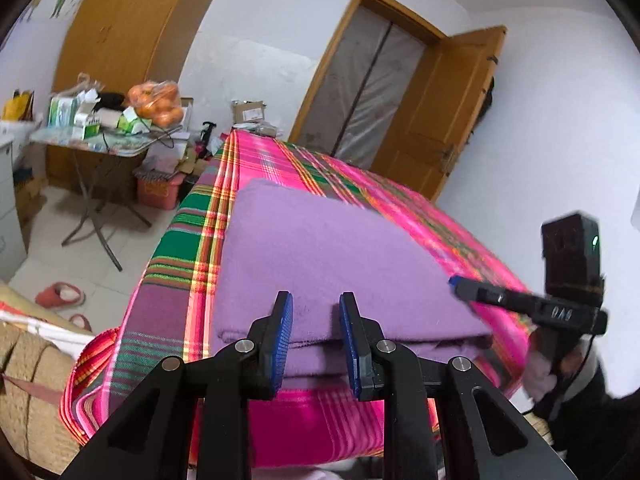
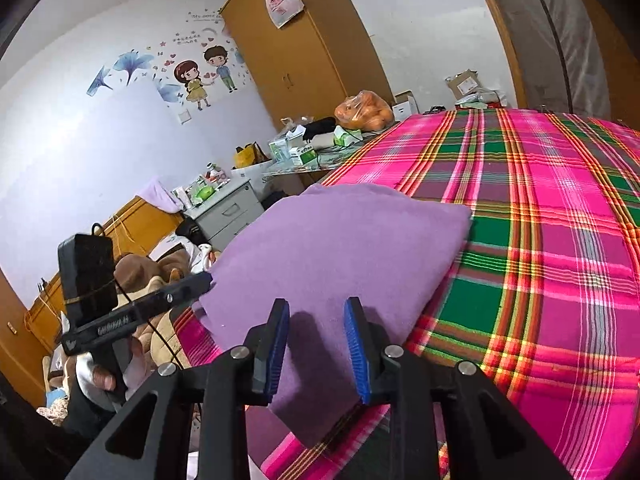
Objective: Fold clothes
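A folded purple garment [image 1: 320, 248] lies flat on the pink and green plaid bed sheet [image 1: 172, 236], near its front edge. My left gripper [image 1: 316, 320] hovers over the garment's near folded edge. Its blue pads stand apart, with flat, unpinched cloth showing between them. In the right wrist view the same purple garment [image 2: 340, 248] lies on the bed sheet [image 2: 540, 240]. My right gripper [image 2: 316, 320] is open over its near corner. The right gripper [image 1: 456, 282] reaches the garment's right edge, and the left gripper [image 2: 206, 278] its left edge.
A folding table [image 1: 96, 144] with a bag of oranges [image 1: 156, 104] and boxes stands left of the bed, with a pink bin [image 1: 158, 192] and slippers [image 1: 60, 294] on the floor. A grey drawer unit [image 2: 228, 212] and an open door [image 1: 440, 120] are nearby.
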A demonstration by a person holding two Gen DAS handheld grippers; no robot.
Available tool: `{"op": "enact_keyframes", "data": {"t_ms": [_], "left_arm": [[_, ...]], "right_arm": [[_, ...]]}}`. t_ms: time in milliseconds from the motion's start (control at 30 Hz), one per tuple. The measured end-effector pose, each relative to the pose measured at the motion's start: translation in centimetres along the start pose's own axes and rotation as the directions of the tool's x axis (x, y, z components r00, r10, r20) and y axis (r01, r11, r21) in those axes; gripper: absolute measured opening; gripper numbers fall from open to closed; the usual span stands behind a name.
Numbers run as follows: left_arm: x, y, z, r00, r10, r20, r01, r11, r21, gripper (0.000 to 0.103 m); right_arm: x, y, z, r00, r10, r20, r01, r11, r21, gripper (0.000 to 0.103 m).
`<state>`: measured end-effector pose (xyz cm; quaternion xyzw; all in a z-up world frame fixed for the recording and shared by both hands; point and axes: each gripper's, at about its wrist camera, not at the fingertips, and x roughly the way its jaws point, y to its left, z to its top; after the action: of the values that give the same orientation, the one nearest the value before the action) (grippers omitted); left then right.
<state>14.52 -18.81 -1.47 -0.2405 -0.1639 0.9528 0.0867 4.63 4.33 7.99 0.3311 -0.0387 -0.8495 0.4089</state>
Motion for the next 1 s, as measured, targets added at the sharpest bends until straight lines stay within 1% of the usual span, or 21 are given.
{"op": "enact_keyframes", "data": {"t_ms": [33, 133, 200, 300, 467, 667, 833, 1000], "left_arm": [[0.1, -0.1, -0.3, 1.000, 0.003, 0.006, -0.003, 1.000, 0.016, 0.025], [0.0, -0.1, -0.7, 1.000, 0.002, 0.028, -0.003, 1.000, 0.026, 0.025], [0.0, 0.2, -0.7, 1.000, -0.009, 0.029, 0.009, 1.000, 0.008, 0.025], [-0.1, 0.3, -1.0, 0.999, -0.016, 0.044, 0.015, 1.000, 0.008, 0.025], [-0.2, 0.0, -1.5, 0.997, -0.003, 0.071, 0.001, 1.000, 0.020, 0.025], [-0.3, 0.0, -1.7, 0.996, -0.004, 0.092, 0.001, 1.000, 0.031, 0.025], [-0.3, -0.1, -1.7, 0.996, -0.003, 0.092, 0.000, 0.999, 0.032, 0.025], [-0.3, -0.3, -1.4, 0.997, 0.003, 0.073, -0.004, 1.000, 0.016, 0.025]], "right_arm": [[0.2, 0.2, -0.2, 1.000, -0.023, -0.004, 0.023, 1.000, -0.019, 0.032], [0.4, 1.3, -1.0, 0.997, -0.080, 0.019, 0.081, 0.993, -0.085, 0.034], [0.3, 1.7, -1.3, 0.994, -0.101, 0.033, 0.104, 0.989, -0.104, 0.034], [0.2, 1.6, -1.6, 0.994, -0.096, 0.052, 0.101, 0.991, -0.089, 0.034], [-0.1, 1.4, -2.1, 0.992, -0.095, 0.077, 0.101, 0.991, -0.082, 0.035], [-0.1, 1.2, -2.0, 0.993, -0.085, 0.084, 0.091, 0.994, -0.067, 0.035], [-0.1, 1.1, -1.9, 0.993, -0.079, 0.082, 0.084, 0.995, -0.058, 0.035], [0.0, 0.9, -1.7, 0.994, -0.075, 0.075, 0.079, 0.996, -0.052, 0.036]]}}
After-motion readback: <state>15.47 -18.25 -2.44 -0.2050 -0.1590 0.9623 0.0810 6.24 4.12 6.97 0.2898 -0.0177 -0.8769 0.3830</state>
